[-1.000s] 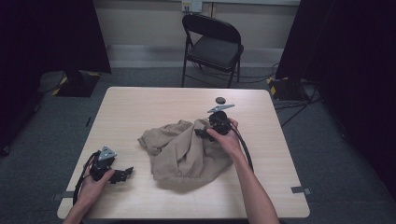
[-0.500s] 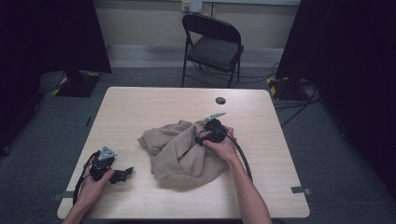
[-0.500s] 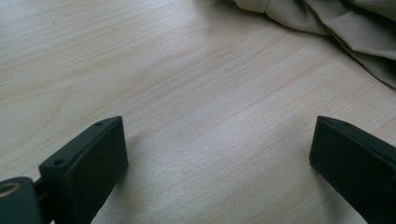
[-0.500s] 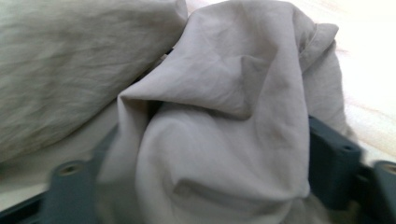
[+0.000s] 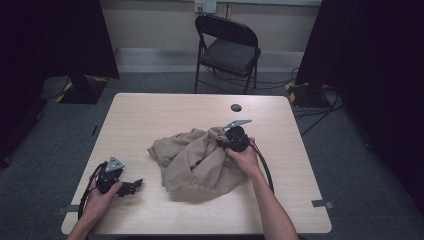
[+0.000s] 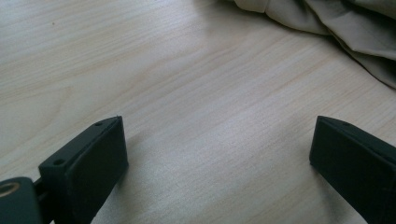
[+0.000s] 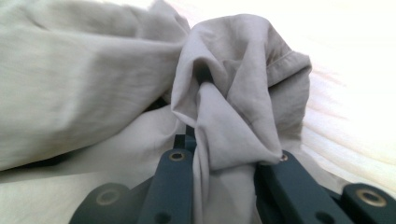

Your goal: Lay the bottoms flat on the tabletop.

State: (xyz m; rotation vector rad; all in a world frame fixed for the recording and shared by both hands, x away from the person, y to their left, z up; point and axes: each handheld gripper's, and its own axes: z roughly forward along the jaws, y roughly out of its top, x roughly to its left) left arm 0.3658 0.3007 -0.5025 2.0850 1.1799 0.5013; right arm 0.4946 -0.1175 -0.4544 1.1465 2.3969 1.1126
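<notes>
The crumpled beige cotton garment (image 5: pixel 197 162) lies at the middle of the pale wooden counter (image 5: pixel 150 115). The right tool (image 7: pixel 224 158), its jaws just closing, grasps a bunched fold at the garment's far right edge. The left tool (image 6: pixel 219 154) rests released on bare counter, well apart from the garment.

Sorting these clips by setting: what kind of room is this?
Probably a lab or studio recording space: a lone wooden table on grey carpet, dark curtains at both sides, a black folding chair by the wall, cables across the floor.
</notes>
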